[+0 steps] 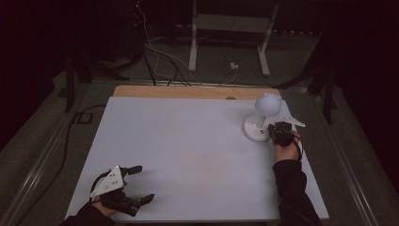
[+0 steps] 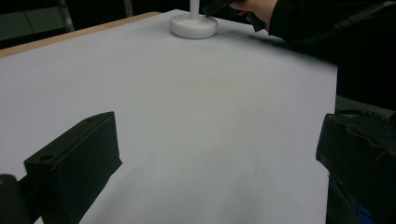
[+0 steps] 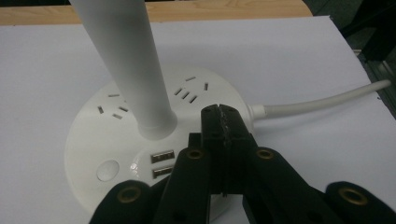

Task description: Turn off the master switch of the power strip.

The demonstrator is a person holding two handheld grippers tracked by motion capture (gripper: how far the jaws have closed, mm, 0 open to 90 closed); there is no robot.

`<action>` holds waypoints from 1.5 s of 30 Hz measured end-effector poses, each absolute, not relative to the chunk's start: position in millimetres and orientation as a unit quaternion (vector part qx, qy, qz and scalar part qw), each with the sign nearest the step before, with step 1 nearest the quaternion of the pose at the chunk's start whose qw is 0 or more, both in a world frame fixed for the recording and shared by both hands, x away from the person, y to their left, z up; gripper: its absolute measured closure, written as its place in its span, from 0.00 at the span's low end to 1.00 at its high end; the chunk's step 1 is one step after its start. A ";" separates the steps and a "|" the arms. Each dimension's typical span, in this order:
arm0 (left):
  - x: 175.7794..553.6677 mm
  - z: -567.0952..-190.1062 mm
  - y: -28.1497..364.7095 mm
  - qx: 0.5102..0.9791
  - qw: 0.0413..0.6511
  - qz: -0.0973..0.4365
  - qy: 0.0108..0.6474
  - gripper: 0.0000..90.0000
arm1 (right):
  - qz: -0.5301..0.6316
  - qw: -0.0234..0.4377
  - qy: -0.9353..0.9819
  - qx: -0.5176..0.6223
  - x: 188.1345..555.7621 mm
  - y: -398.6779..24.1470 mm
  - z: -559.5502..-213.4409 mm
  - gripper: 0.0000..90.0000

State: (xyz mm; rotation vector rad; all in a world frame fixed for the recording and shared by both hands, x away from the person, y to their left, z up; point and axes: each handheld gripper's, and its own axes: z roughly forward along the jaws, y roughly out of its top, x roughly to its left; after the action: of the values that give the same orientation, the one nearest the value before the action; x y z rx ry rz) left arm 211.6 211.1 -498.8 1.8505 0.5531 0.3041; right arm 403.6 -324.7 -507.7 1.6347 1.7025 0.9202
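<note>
2 USB ports and several sockets sit in the round white plastic lamp base point(image 3: 116, 154) at the white table point(image 1: 188, 141) far right; right gripper point(image 3: 223, 122) pressed together over its rim. Left gripper point(image 1: 136, 184) spread wide, near left corner, well apart

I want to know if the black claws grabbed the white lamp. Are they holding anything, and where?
Nothing is held. The right gripper is shut with nothing between its jaws, tips over the lamp base. The left gripper is open above the table.
</note>
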 end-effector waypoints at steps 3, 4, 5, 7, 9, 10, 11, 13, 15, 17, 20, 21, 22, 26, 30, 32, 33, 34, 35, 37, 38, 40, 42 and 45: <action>211.5 -498.9 211.1 0.785 0.559 0.129 0.234 0.00 | 0.345 0.304 0.646 0.610 403.7 -323.6 -508.2 1.00; 211.5 -498.9 211.1 0.785 0.558 0.129 0.234 0.00 | 0.342 0.308 0.649 0.605 403.6 -323.1 -508.4 1.00; 211.6 -498.9 211.0 0.786 0.558 0.130 0.234 0.00 | 0.341 0.311 0.651 0.603 403.5 -322.6 -508.7 1.00; 211.5 -499.0 210.9 0.786 0.558 0.129 0.234 0.00 | 0.341 0.314 0.653 0.599 403.4 -322.5 -509.9 1.00; 211.4 -499.0 210.9 0.786 0.557 0.129 0.234 0.00 | 0.340 0.315 0.654 0.599 403.4 -322.4 -510.5 1.00; 211.5 -499.1 210.8 0.786 0.557 0.129 0.235 0.00 | 0.337 0.318 0.657 0.595 403.1 -321.9 -512.1 1.00; 211.5 -499.1 210.7 0.786 0.557 0.129 0.234 0.00 | 0.337 0.318 0.657 0.595 403.1 -321.9 -512.1 1.00; 211.5 -499.3 210.1 0.788 0.555 0.129 0.234 0.00 | 0.339 0.315 0.657 0.595 403.7 -322.8 -512.0 1.00; 211.4 -499.4 210.1 0.788 0.555 0.128 0.234 0.00 | 0.342 0.309 0.654 0.599 403.8 -323.8 -511.6 1.00; 211.2 -499.2 210.0 0.787 0.556 0.128 0.234 0.00 | 0.335 0.327 0.651 0.597 403.1 -323.6 -513.3 1.00; 211.5 -499.4 210.2 0.787 0.556 0.128 0.234 0.00 | 0.325 0.335 0.657 0.592 403.2 -321.9 -513.1 1.00; 211.6 -499.4 210.2 0.787 0.556 0.128 0.234 0.00 | 0.325 0.335 0.657 0.592 403.2 -321.9 -513.1 1.00; 211.7 -499.5 210.1 0.787 0.556 0.128 0.234 0.00 | 0.326 0.334 0.658 0.591 403.3 -322.2 -513.1 1.00; 211.7 -499.6 210.0 0.788 0.555 0.128 0.234 0.00 | 0.329 0.329 0.660 0.589 403.6 -323.7 -512.8 1.00; 211.7 -499.6 209.9 0.788 0.555 0.129 0.234 0.00 | 0.324 0.328 0.666 0.586 404.2 -321.3 -511.9 1.00; 211.6 -499.6 209.8 0.788 0.555 0.129 0.234 0.00 | 0.310 0.342 0.668 0.584 404.9 -316.5 -512.0 1.00; 211.6 -499.6 209.8 0.788 0.555 0.129 0.234 0.00 | 0.310 0.342 0.668 0.584 404.9 -316.5 -512.0 1.00; 211.1 -499.3 210.0 0.788 0.555 0.129 0.233 0.00 | 0.315 0.339 0.666 0.585 406.1 -315.5 -512.5 1.00; 211.1 -499.3 210.0 0.788 0.555 0.129 0.233 0.00 | 0.315 0.339 0.666 0.585 406.1 -315.5 -512.5 1.00; 211.2 -499.3 210.7 0.788 0.555 0.129 0.234 0.00 | 0.319 0.332 0.668 0.585 407.3 -314.8 -512.4 1.00; 211.2 -499.3 210.7 0.788 0.555 0.129 0.234 0.00 | 0.317 0.337 0.668 0.583 406.8 -313.8 -513.0 1.00; 211.6 -499.5 210.6 0.787 0.556 0.129 0.235 0.00 | 0.317 0.340 0.667 0.583 406.5 -313.2 -513.5 1.00; 211.2 -499.4 210.4 0.788 0.554 0.129 0.234 0.00 | 0.321 0.338 0.667 0.581 406.3 -314.6 -513.8 1.00; 210.7 -499.0 211.0 0.788 0.555 0.131 0.233 0.00 | 0.327 0.328 0.666 0.585 406.9 -318.1 -513.7 1.00</action>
State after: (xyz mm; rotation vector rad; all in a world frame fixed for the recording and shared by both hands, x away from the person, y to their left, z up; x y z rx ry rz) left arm 210.7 211.0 -499.0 1.8620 0.5499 0.3099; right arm 406.9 -318.1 -513.7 1.5309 1.7440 0.8554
